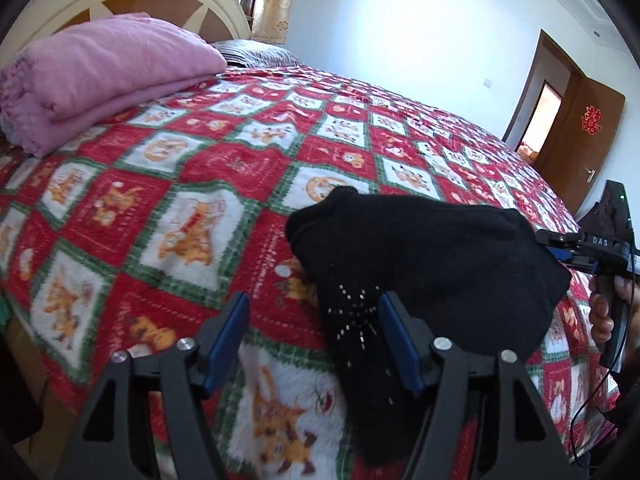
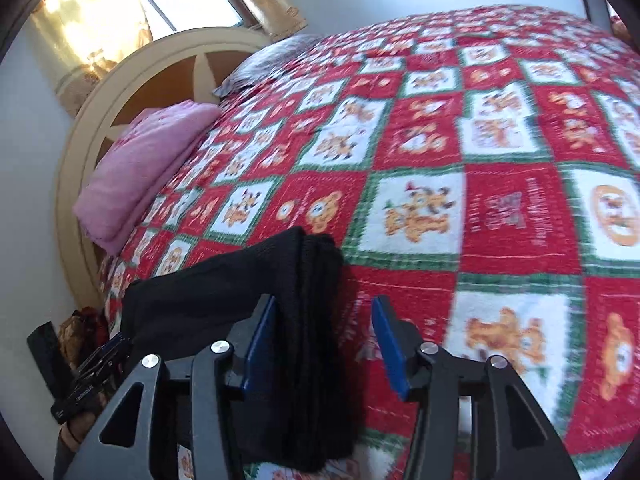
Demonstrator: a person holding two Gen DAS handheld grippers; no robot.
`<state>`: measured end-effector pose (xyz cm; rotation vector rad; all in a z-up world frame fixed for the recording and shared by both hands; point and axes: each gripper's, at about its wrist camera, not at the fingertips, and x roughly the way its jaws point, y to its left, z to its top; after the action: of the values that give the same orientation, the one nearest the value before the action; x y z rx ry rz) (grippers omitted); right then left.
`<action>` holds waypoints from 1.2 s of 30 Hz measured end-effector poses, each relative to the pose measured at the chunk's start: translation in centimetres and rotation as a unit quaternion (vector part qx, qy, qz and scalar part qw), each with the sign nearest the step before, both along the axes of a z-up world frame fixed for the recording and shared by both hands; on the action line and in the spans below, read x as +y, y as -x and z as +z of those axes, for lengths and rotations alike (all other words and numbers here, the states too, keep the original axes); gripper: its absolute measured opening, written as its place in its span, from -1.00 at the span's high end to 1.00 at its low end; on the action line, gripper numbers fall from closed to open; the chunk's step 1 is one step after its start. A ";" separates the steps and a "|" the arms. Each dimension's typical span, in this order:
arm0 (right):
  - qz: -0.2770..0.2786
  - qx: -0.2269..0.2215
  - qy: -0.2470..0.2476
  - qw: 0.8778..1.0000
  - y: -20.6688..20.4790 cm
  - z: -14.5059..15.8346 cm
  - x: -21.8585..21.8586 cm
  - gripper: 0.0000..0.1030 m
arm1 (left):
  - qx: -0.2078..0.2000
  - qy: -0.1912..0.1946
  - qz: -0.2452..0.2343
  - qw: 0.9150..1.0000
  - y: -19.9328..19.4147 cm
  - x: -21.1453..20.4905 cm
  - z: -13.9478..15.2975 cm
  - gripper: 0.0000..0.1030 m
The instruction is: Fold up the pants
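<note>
The black pants (image 1: 420, 248) lie in a thick folded bundle on the bed's near edge. Small shiny studs dot the end nearest my left gripper (image 1: 315, 332). That gripper is open; the bundle's end lies between its blue pads (image 1: 398, 340), against the right one, with a wide gap to the left one. In the right wrist view the stacked folded edge of the pants (image 2: 316, 320) sits between the fingers of my right gripper (image 2: 324, 340). This gripper is open too: the cloth rests by the left pad (image 2: 262, 344) and stands clear of the right one.
A red, green and white checked blanket (image 1: 192, 168) covers the bed. A folded pink quilt (image 1: 100, 76) and a grey pillow (image 1: 256, 52) lie by the cream headboard (image 2: 80, 152). A hand (image 1: 600, 316) holds the right gripper's handle. A brown door (image 1: 576, 136) stands open beyond.
</note>
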<state>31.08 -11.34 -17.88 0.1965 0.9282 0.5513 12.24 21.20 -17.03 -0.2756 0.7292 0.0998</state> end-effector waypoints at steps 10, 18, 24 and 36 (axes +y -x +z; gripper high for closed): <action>-0.019 -0.118 0.098 0.988 12.7 7.0 -2.2 -0.22 | -0.083 -0.006 0.000 0.997 5.9 -2.2 6.9 -0.88; -0.004 -0.163 0.080 0.983 18.8 9.9 -2.0 -0.23 | -0.114 -0.007 -0.015 0.993 7.2 -3.7 9.0 -0.88; -0.012 -0.185 0.064 0.981 20.5 11.2 -2.2 -0.23 | -0.124 -0.008 -0.017 0.992 7.7 -4.0 9.7 -0.88; 0.001 -0.189 0.066 0.980 21.8 11.0 -1.5 -0.23 | -0.124 -0.012 -0.025 0.992 7.9 -4.8 9.6 -0.88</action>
<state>9.28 -12.83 -6.83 -0.0313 0.5913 0.5055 4.37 16.44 -7.40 -0.2408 0.4876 0.0265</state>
